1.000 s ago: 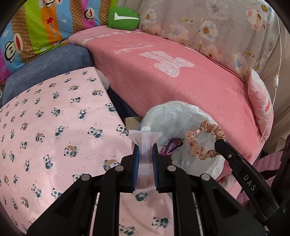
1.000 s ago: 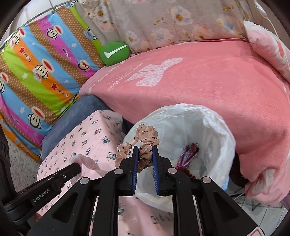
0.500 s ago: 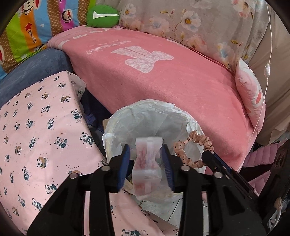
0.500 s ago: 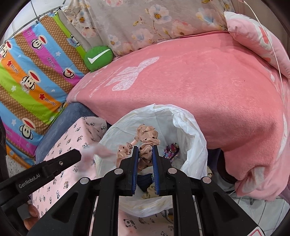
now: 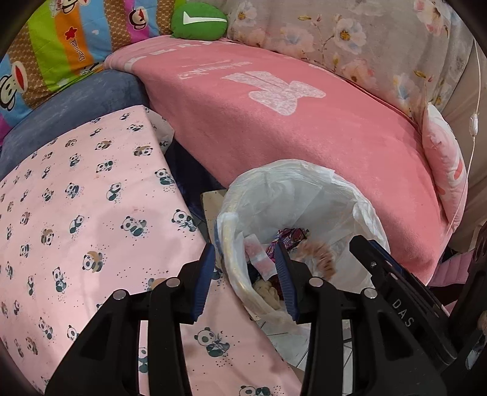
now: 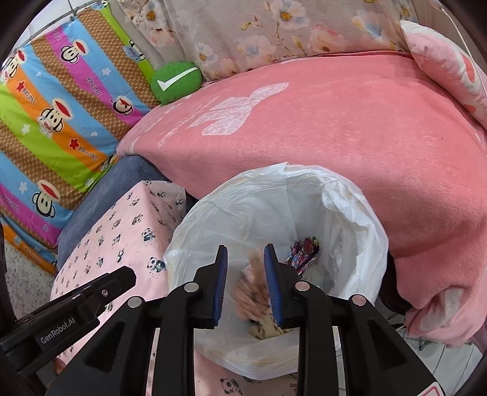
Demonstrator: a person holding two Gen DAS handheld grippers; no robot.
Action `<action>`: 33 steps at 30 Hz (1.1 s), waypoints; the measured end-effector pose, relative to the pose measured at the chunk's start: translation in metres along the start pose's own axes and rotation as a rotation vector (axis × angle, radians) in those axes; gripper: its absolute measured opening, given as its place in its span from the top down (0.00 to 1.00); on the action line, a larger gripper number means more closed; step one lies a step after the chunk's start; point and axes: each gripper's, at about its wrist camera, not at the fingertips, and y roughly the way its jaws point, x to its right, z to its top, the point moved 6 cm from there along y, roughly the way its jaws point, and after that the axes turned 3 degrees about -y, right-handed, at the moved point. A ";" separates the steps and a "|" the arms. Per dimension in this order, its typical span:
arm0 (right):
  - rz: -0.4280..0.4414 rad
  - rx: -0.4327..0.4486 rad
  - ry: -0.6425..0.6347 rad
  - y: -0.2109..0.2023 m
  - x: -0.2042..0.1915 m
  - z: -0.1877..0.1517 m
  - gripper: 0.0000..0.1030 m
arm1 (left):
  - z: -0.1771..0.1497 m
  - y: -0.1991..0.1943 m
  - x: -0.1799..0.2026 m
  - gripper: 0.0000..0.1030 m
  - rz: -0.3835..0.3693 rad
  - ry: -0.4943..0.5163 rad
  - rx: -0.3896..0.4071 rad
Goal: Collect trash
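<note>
The bin (image 6: pixel 359 213) stands on the floor between the surface (image 5: pixel 76 213) on its left and the blanket-covered couch (image 5: pixel 289 131) behind and to its right. Wrappers (image 6: pixel 301 256) lie inside the bin. A round cushion (image 5: pixel 197 19) sits at the couch's far left corner, against the back cushions (image 6: pixel 274 30). A pillow (image 5: pixel 444 161) lies at the couch's right end.

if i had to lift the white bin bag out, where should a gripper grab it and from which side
Probably the loose white bin bag rim on the side nearest the pink blanket, coming from above: there the plastic stands up in a thin folded edge that two fingers could pinch. Elsewhere it looks stretched tight over the bin.
</note>
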 end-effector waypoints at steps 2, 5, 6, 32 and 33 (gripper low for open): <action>0.005 -0.006 -0.007 0.001 -0.004 -0.002 0.75 | -0.001 -0.001 -0.006 0.63 0.007 -0.008 0.001; 0.005 -0.009 -0.024 0.000 -0.010 -0.004 0.75 | -0.004 -0.003 -0.012 0.63 0.012 -0.016 0.002; 0.004 -0.010 -0.027 -0.001 -0.012 -0.005 0.75 | -0.005 -0.004 -0.013 0.63 0.012 -0.017 0.002; -0.101 -0.042 -0.246 -0.042 -0.042 -0.033 0.46 | -0.038 -0.037 -0.047 0.51 0.091 -0.021 0.036; -0.109 -0.042 -0.255 -0.043 -0.043 -0.034 0.45 | -0.040 -0.037 -0.048 0.48 0.099 -0.018 0.038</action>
